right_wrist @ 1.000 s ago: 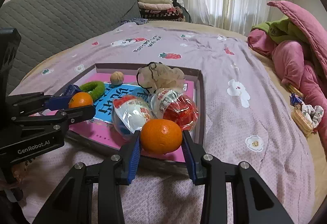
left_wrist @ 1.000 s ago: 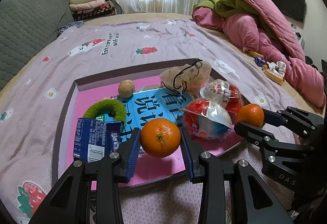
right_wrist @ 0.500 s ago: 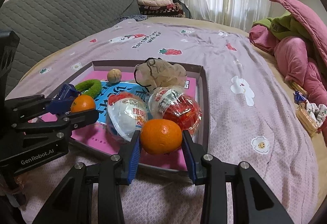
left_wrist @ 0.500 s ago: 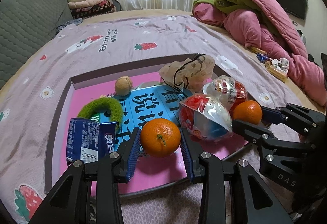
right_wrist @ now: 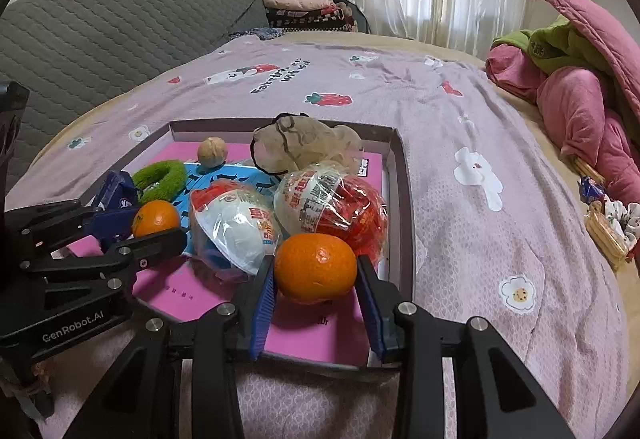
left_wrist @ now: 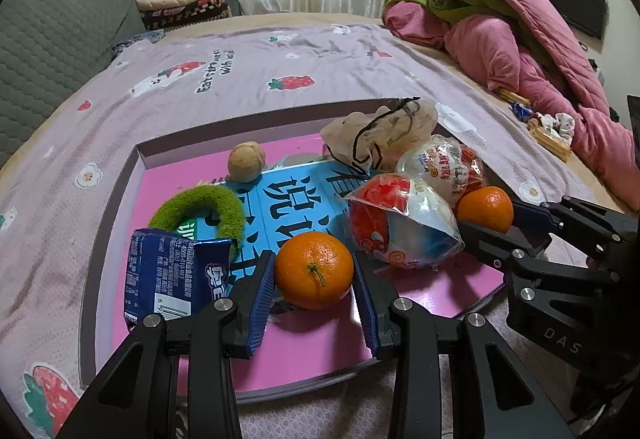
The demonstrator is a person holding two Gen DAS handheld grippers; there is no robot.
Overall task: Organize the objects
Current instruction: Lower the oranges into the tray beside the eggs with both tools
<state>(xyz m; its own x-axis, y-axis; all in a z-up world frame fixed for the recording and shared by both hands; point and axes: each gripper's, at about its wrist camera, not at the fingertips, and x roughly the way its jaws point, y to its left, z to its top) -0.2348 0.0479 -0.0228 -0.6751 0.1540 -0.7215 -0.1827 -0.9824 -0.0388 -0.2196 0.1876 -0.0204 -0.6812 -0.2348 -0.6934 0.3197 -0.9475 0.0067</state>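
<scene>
Oranges [left_wrist: 314, 270] [right_wrist: 316, 266] number two, wrapped eggs [left_wrist: 402, 226] [right_wrist: 332, 205] two.

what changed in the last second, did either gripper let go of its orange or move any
Neither let go: the left gripper still clamps its orange, the right gripper its orange. Both views have crept slightly closer over the tray, so its contents look a little larger. The snack packet, green ring and wrapped eggs lie as before.
</scene>
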